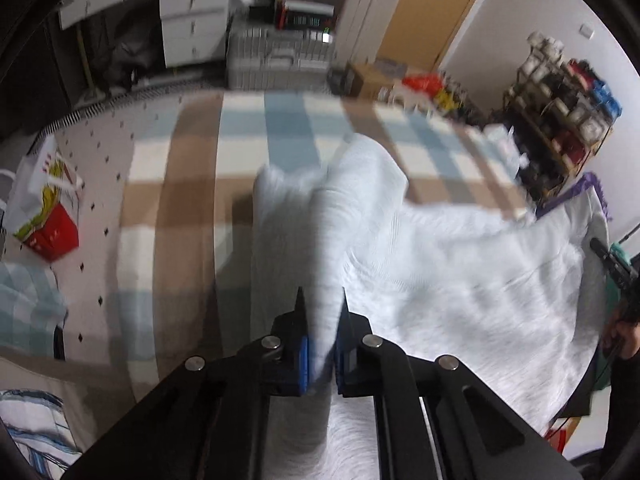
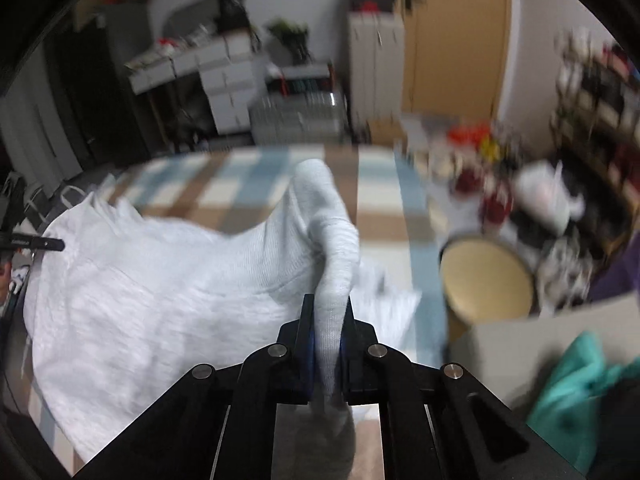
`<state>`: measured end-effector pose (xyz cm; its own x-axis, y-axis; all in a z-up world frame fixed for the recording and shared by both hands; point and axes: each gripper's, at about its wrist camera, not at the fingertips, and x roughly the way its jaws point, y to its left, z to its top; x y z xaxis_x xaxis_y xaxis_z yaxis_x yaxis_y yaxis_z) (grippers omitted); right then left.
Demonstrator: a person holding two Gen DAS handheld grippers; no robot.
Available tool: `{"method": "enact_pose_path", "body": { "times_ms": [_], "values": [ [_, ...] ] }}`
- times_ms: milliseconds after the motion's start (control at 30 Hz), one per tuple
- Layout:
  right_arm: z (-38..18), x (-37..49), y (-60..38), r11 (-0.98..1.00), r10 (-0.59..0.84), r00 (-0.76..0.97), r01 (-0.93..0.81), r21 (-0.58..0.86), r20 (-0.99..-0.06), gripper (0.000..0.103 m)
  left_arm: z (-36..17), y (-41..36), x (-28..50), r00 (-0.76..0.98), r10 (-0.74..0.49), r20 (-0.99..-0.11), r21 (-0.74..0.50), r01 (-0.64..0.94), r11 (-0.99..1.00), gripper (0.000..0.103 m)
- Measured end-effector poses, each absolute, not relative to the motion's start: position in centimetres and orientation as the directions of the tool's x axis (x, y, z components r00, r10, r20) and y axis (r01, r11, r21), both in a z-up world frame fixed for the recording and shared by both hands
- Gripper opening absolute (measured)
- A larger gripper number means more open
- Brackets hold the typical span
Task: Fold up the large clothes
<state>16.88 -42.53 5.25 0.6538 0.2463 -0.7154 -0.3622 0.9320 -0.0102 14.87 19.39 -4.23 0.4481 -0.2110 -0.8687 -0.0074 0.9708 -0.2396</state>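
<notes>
A white knit garment (image 1: 460, 280) lies spread over a bed (image 1: 192, 200) covered in a blue, tan and cream check, with most of its cloth toward the bed's near edge. Two folds of it are lifted off the cover. The left gripper (image 1: 320, 300) has its fingers (image 1: 300, 312) pinched on one raised fold, which runs up between them as a narrow ridge; beyond it the cloth droops back to the bed. The right gripper (image 2: 329, 308) has its fingers (image 2: 307, 316) pinched on another raised fold of the same garment, and the cloth slopes away to the left of that view, where it lies flat. In the left wrist view the right gripper's hand (image 1: 622, 334) shows at the garment's far side. Past the bed's far edge stand a grey crate (image 1: 280, 56), white drawers (image 1: 192, 20) and a wooden door (image 1: 436, 12). A cluttered shelf (image 1: 560, 112) stands by the far right corner, and a round stool (image 2: 488, 280) sits just off the bed's right edge. Both views are blurred.
</notes>
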Motion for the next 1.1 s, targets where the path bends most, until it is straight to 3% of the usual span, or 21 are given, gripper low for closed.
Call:
{"method": "enact_pose_path", "body": {
  "times_ms": [167, 267, 367, 467, 533, 567, 633, 667, 700, 767, 900, 1033, 1067, 1100],
  "values": [
    [5.3, 18.7, -42.2, 0.963, 0.141, 0.71, -0.26, -0.071, -0.69, 0.008, -4.3, 20.2, 16.9, 0.529, -0.241, -0.814, -0.317, -0.057, 0.947, 0.005],
    [3.3, 20.4, -42.2, 0.977, 0.069, 0.702, -0.193, -0.096, -0.709, 0.008, -7.9, 21.1, 18.7, 0.488, -0.23, -0.842, -0.335, -0.139, 0.932, 0.005],
    [-0.6, 22.5, -41.0, 0.966, -0.02, 0.618, -0.192, -0.175, -0.786, 0.008, -12.1, 21.4, 19.6, 0.41, -0.227, -0.883, -0.333, -0.207, 0.92, 0.005],
    [-3.5, 23.3, -40.4, 0.953, -0.062, 0.548, -0.215, -0.212, -0.834, 0.01, -13.9, 21.8, 19.5, 0.391, -0.248, -0.886, -0.357, -0.238, 0.903, 0.012],
    [-3.6, 23.2, -40.2, 0.941, -0.073, 0.514, -0.248, -0.23, -0.855, 0.012, -12.9, 21.9, 19.1, 0.381, -0.216, -0.899, -0.324, -0.245, 0.914, 0.024],
    [-3.1, 22.8, -40.2, 0.937, -0.084, 0.521, -0.248, -0.245, -0.849, 0.016, -12.0, 22.1, 18.8, 0.368, -0.172, -0.914, -0.28, -0.265, 0.923, 0.039],
    [-1.1, 21.4, -40.4, 0.935, -0.094, 0.541, -0.24, -0.261, -0.836, 0.033, -10.3, 22.5, 17.8, 0.383, -0.145, -0.912, -0.258, -0.264, 0.929, 0.045],
    [-0.1, 20.6, -40.5, 0.94, -0.077, 0.547, -0.238, -0.243, -0.834, 0.039, -9.4, 22.8, 16.9, 0.397, -0.15, -0.905, -0.266, -0.254, 0.93, 0.054],
    [0.4, 20.0, -40.7, 0.946, -0.059, 0.547, -0.237, -0.222, -0.835, 0.059, -9.0, 22.8, 16.0, 0.396, -0.156, -0.905, -0.27, -0.251, 0.93, 0.073],
    [2.1, 17.1, -41.5, 0.964, 0.033, 0.557, -0.236, -0.12, -0.83, 0.078, -9.9, 22.5, 14.2, 0.354, -0.195, -0.915, -0.287, -0.231, 0.93, 0.085],
    [1.5, 12.3, -43.1, 0.969, 0.15, 0.493, -0.245, 0.029, -0.857, 0.082, -13.4, 20.4, 11.8, 0.198, -0.258, -0.946, -0.291, -0.164, 0.943, 0.085],
    [-1.3, 7.6, -44.6, 0.953, 0.285, 0.396, -0.217, 0.213, -0.873, 0.082, -14.2, 18.4, 9.9, 0.195, -0.245, -0.95, -0.27, -0.111, 0.956, 0.083],
    [-1.8, 7.1, -44.9, 0.95, 0.301, 0.389, -0.202, 0.238, -0.871, 0.082, -14.1, 18.1, 9.6, 0.208, -0.251, -0.945, -0.278, -0.107, 0.955, 0.07],
    [-2.2, 6.6, -45.2, 0.944, 0.323, 0.38, -0.189, 0.269, -0.867, 0.082, -14.1, 17.8, 9.4, 0.208, -0.261, -0.943, -0.287, -0.104, 0.952, 0.048]
  ]
}}
